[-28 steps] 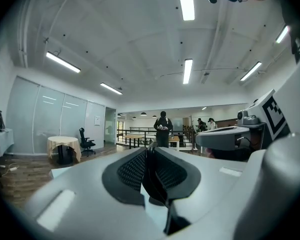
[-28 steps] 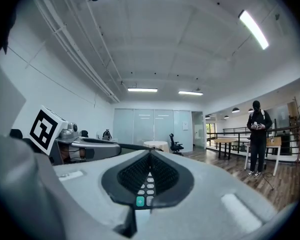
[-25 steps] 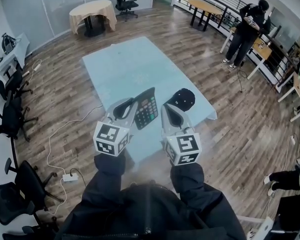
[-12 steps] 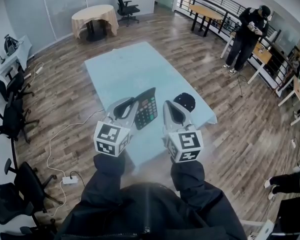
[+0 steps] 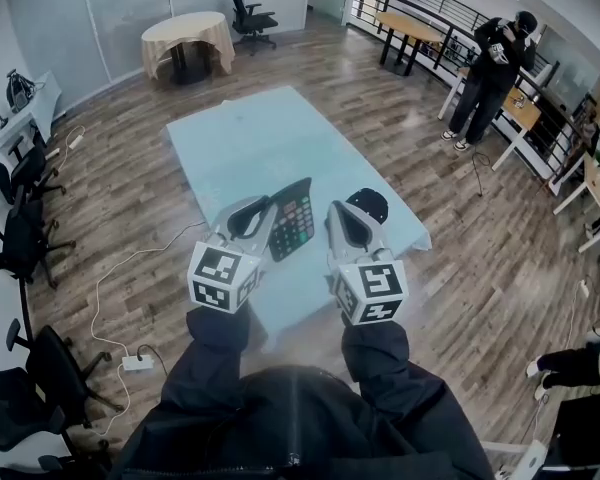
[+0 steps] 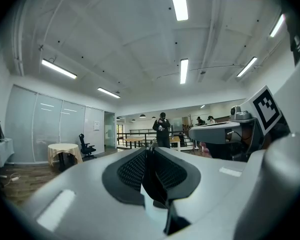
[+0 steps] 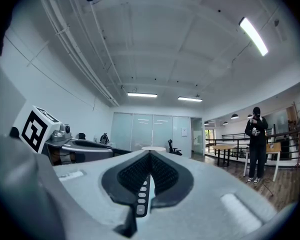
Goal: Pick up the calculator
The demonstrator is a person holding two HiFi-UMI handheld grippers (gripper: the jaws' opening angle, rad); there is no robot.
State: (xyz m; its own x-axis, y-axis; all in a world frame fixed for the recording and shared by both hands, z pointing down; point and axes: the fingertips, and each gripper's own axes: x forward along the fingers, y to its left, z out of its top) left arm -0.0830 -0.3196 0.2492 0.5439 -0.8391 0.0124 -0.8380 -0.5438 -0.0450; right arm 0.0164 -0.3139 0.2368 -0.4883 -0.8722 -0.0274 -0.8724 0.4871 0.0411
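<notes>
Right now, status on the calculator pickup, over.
Left gripper shut on calculator, right gripper shut on its other edge. Calculator tilted, looks lifted off the blue table. Black cap on table past right gripper, not blocking.

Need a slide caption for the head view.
Left gripper holds a black rectangular calculator tilted above the pale blue table; right gripper alongside, black cap beyond.
</notes>
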